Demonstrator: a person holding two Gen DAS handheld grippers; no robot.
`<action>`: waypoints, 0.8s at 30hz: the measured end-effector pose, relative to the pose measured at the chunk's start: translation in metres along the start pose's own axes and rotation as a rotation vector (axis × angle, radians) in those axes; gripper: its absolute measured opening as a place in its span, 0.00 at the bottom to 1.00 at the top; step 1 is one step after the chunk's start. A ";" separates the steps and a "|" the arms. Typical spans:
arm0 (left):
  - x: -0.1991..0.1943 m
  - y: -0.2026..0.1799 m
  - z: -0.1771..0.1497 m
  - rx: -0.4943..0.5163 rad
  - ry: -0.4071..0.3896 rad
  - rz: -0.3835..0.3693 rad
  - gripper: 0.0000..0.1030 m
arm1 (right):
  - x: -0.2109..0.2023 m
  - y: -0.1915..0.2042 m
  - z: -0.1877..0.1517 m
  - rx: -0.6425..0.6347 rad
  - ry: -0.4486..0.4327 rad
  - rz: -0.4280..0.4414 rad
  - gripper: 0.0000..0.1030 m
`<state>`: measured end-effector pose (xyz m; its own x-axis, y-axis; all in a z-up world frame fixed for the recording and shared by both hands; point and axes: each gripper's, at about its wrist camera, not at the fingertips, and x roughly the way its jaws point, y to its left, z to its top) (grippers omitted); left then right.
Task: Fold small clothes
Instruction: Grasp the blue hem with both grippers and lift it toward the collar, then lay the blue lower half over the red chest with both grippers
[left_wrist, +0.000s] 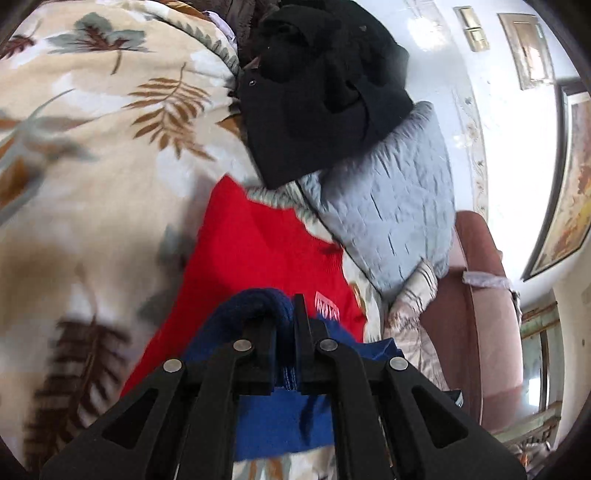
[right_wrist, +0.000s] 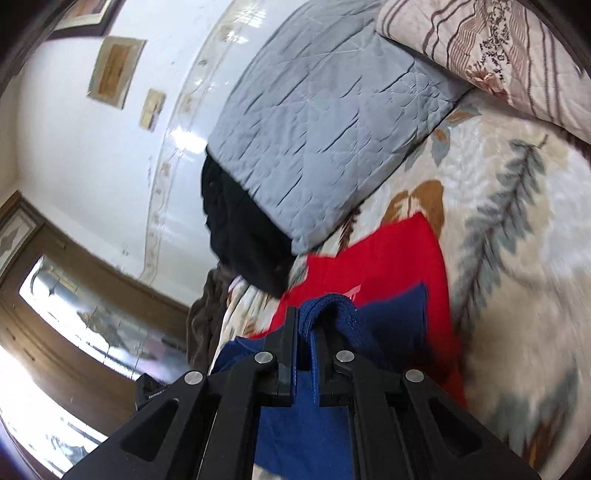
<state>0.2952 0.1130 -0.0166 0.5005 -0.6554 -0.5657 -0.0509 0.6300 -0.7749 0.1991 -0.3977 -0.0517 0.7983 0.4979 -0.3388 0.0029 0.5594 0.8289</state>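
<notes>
A small red and blue garment (left_wrist: 255, 258) lies on a leaf-patterned blanket (left_wrist: 92, 147). Its red part carries a small white logo (left_wrist: 327, 305). My left gripper (left_wrist: 286, 317) is shut on the garment's dark blue ribbed edge (left_wrist: 255, 299), which bunches over the fingers. In the right wrist view my right gripper (right_wrist: 308, 325) is shut on another part of the same blue edge (right_wrist: 338, 306), held above the red part (right_wrist: 391, 251). Blue fabric (right_wrist: 306, 424) hangs beneath the jaws.
A black garment (left_wrist: 317, 92) lies piled beyond the red one, next to a grey quilted pillow (left_wrist: 391, 206). A striped pillow (right_wrist: 498, 55) lies further off. A reddish-brown chair (left_wrist: 476, 295) stands beside the bed. Walls with framed pictures (right_wrist: 114, 68) surround.
</notes>
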 end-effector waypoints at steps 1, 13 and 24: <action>0.007 -0.001 0.007 0.000 -0.001 0.004 0.04 | 0.006 -0.003 0.004 0.008 -0.005 -0.003 0.04; 0.085 0.013 0.066 -0.043 0.022 0.116 0.04 | 0.079 -0.057 0.038 0.148 -0.036 -0.053 0.04; 0.065 0.033 0.085 -0.170 0.048 -0.008 0.16 | 0.042 -0.058 0.051 0.183 -0.112 -0.037 0.29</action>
<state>0.3998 0.1267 -0.0548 0.4598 -0.6820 -0.5688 -0.1944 0.5476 -0.8138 0.2630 -0.4433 -0.0911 0.8574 0.3968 -0.3278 0.1350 0.4413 0.8872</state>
